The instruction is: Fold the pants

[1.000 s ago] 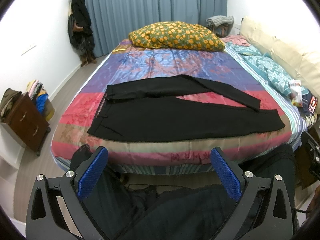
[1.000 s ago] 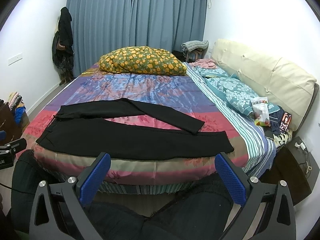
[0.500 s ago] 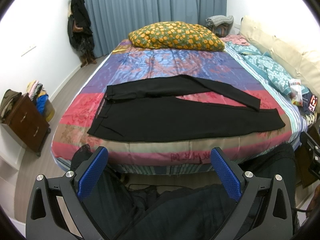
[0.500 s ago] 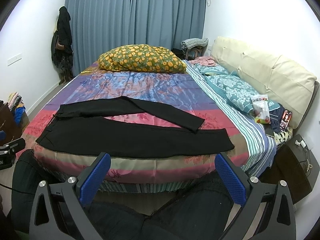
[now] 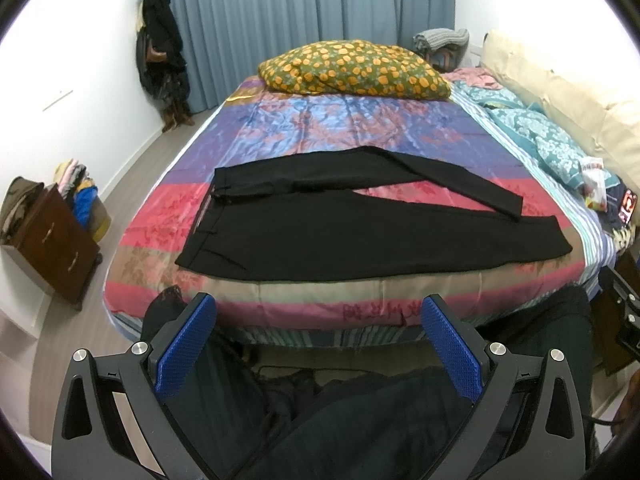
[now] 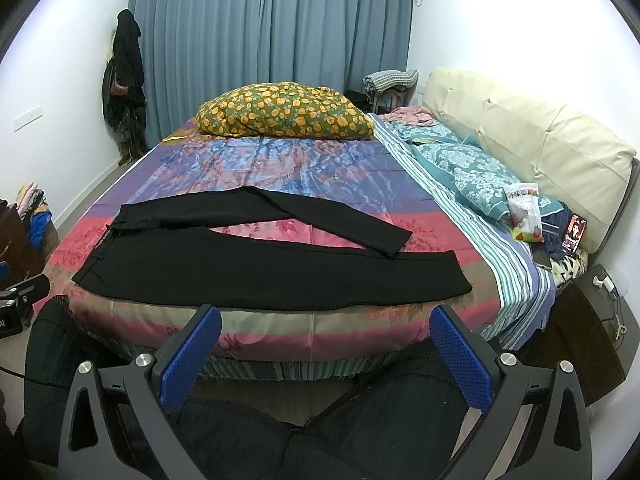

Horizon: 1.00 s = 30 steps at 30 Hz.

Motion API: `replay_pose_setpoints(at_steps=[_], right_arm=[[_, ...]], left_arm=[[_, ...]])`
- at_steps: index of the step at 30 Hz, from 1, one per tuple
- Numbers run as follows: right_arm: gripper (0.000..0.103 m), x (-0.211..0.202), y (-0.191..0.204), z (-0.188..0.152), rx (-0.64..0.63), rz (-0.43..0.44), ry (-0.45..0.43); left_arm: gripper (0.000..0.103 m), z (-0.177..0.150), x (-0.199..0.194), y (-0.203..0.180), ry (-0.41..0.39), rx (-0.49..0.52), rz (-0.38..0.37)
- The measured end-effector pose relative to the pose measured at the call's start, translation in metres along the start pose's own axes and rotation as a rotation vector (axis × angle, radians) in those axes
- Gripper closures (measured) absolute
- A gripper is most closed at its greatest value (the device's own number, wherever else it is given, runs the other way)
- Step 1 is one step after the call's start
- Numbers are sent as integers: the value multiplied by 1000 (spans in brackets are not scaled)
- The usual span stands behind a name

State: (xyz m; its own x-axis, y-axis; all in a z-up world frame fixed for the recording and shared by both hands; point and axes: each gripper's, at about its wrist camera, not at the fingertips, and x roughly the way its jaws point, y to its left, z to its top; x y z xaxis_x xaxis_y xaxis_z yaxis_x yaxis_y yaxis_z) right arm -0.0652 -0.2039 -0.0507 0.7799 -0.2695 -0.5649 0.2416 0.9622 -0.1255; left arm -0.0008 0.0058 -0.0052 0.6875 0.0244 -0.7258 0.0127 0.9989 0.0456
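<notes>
Both claws unchanged, agape; right view nearer pants (image 6: 256,268).

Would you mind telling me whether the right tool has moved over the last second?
Yes, slightly: the right tool has tilted down and edged forward, since the curtain and pants sit higher in its view.

Both views are evenly lit and fairly bright, the light soft, seemingly from overhead. The white walls (image 5: 92,64) bloom almost to pure white at left and right. The satin bedspread (image 6: 304,168) carries a pale sheen at the far end. The black pants (image 5: 320,232) read as a flat dark shape with little detail. Shadow pools in the near foreground below the bed edge. Strong fisheye curvature bends the curtains (image 6: 272,40), and black corners ring each frame. Focus is sharp overall.
</notes>
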Motion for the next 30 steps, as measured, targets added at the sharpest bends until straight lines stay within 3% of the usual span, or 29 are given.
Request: replay_pose_setpoints(at_steps=[14, 30], right_arm=[[0, 0, 3, -1, -2, -12, 4], [0, 8, 5, 2, -16, -97, 44]], left_arm=[[1, 0, 0, -1, 0, 1, 1], [1, -2, 3, -3, 9, 8, 6]])
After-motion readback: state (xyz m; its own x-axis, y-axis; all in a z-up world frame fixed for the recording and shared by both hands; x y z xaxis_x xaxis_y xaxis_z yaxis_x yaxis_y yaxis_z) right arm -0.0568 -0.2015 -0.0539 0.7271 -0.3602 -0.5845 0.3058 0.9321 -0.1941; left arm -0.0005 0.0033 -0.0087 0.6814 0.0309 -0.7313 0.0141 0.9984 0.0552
